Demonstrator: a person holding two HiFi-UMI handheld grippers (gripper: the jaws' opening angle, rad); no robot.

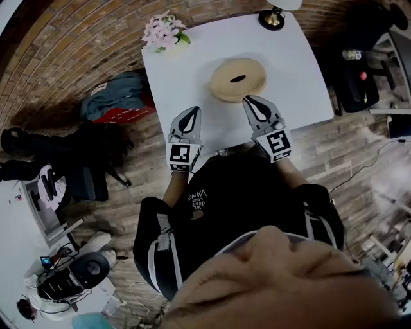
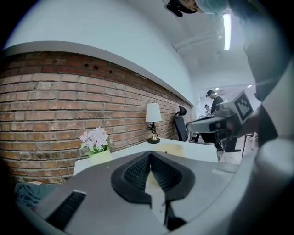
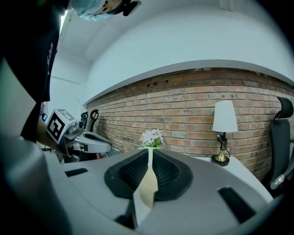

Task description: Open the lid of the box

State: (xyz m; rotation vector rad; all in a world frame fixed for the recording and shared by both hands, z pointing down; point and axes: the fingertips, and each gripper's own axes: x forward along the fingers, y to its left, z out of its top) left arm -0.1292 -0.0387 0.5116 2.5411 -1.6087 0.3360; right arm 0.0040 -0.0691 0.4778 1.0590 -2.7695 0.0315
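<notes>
A round tan box [image 1: 237, 79] with a dark oval slot in its lid sits in the middle of the white table [image 1: 295, 64]. My right gripper [image 1: 247, 99] is shut and empty, its tip at the box's near rim; I cannot tell if it touches. My left gripper [image 1: 194, 110] is also shut and empty, over the table to the left of the box and clear of it. In the right gripper view the closed jaws [image 3: 149, 150] show a sliver of the tan box [image 3: 148, 186] between them. The left gripper view shows closed jaws [image 2: 149, 154] with the box [image 2: 169, 148] beyond.
A pot of pale pink flowers [image 1: 165, 32] stands at the table's far left corner and a small lamp [image 1: 275, 14] at the far right. A brick wall [image 3: 183, 110] runs behind the table. Chairs, bags and cables lie on the floor around it.
</notes>
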